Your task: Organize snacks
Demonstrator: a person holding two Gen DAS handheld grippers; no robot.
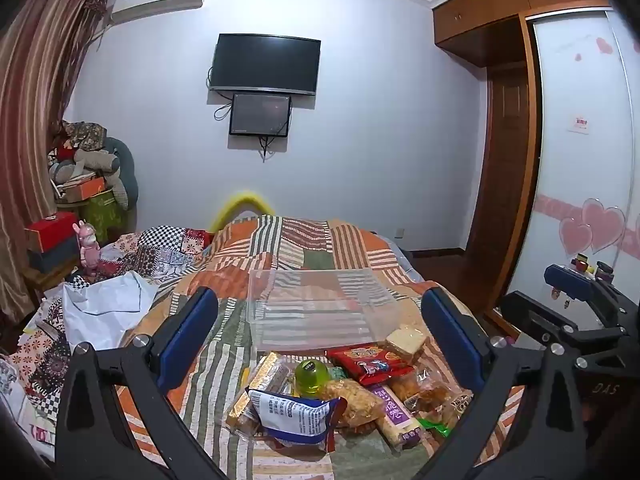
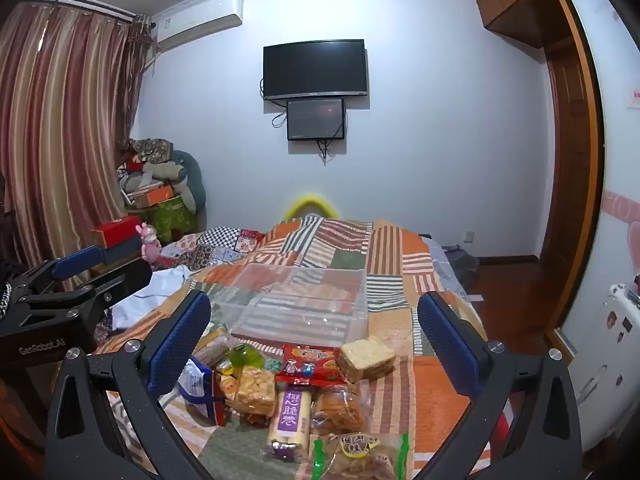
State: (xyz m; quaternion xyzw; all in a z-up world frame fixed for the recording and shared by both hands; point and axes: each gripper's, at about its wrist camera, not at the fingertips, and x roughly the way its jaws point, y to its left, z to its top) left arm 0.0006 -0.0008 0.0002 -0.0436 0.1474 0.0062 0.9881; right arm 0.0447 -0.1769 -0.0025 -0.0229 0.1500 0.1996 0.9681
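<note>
A pile of wrapped snacks lies on the patchwork bedspread: a blue-and-white bag (image 1: 296,416), a red packet (image 1: 370,362), a green jelly cup (image 1: 311,376), a purple-labelled roll (image 2: 289,416) and a sandwich cake (image 2: 367,358). A clear plastic box (image 1: 320,304) stands empty just behind them; it also shows in the right wrist view (image 2: 300,304). My left gripper (image 1: 320,336) is open and empty above the pile. My right gripper (image 2: 314,340) is open and empty beside it, over the same pile.
The bed (image 2: 384,252) runs toward the far wall with a TV (image 1: 265,64). Crumpled white cloth (image 1: 104,308) and boxes lie at left. A wardrobe (image 1: 576,152) stands at right, with wooden floor (image 2: 508,292) beside the bed.
</note>
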